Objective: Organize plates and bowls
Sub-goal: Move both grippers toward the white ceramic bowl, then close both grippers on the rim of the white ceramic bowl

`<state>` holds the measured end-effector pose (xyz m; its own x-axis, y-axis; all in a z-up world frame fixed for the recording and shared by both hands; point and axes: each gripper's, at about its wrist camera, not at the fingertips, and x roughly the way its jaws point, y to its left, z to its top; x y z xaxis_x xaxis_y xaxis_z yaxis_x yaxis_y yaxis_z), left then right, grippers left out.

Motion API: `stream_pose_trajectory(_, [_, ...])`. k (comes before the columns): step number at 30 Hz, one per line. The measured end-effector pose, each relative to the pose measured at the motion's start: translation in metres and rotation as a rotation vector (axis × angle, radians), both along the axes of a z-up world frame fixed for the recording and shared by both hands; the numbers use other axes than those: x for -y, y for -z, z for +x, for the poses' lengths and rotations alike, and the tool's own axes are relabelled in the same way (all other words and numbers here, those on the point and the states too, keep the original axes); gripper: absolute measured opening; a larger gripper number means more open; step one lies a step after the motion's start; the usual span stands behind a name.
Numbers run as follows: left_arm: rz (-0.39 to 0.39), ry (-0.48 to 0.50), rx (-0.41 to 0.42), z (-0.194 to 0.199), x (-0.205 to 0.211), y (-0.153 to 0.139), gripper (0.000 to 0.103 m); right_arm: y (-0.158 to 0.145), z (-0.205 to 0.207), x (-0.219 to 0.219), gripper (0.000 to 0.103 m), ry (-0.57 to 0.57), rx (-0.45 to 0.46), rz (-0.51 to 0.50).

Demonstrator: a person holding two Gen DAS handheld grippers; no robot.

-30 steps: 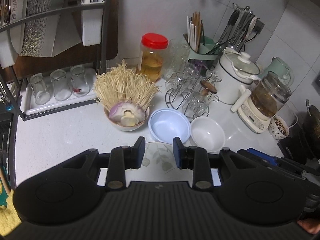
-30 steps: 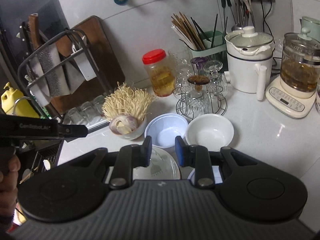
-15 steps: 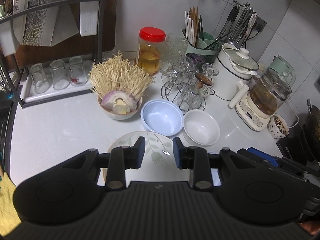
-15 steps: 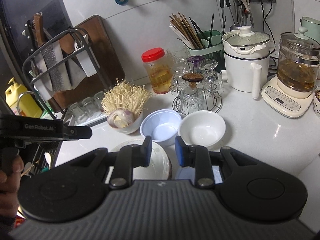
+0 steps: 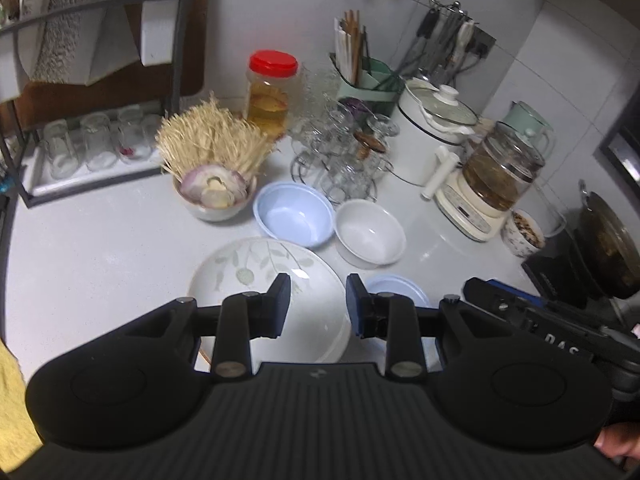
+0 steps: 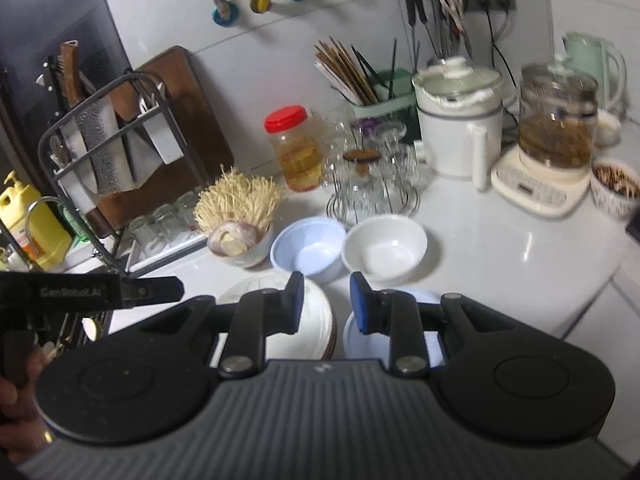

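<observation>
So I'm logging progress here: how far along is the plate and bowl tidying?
Nothing looks stacked yet. The blue bowl, white bowl, leaf plate and small blue dish sit apart on the counter. Left gripper and right gripper hover, jaws open, holding nothing.

Black grippers, blue-padded jaws, silver screws

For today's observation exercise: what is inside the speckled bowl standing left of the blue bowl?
The speckled bowl holds a tall bunch of pale enoki mushrooms and a cut purple onion in front of them. They fill the bowl, so whatever lies under them is hidden.
</observation>
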<state>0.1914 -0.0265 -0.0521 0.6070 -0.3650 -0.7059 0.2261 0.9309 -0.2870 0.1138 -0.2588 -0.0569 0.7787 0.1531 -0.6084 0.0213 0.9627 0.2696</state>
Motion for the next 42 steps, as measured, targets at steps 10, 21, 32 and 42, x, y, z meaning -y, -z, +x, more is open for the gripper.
stream_pose_trajectory(10, [-0.005,0.050,-0.040,-0.002,-0.006,0.022,0.035,0.021,-0.019,0.004,0.029,0.092,-0.073,0.015])
stream_pose_trajectory(21, [-0.016,0.080,-0.089,0.032,0.029,0.045,0.042,0.044,0.002,0.044,0.030,0.145,-0.116,0.039])
stream_pose_trajectory(32, [0.006,0.100,-0.156,0.096,0.082,0.076,0.043,0.076,0.044,0.092,0.059,0.173,-0.164,0.141])
stream_pose_trajectory(42, [-0.017,0.045,-0.240,0.150,0.112,0.108,0.043,0.105,0.106,0.111,0.056,0.119,-0.213,0.237])
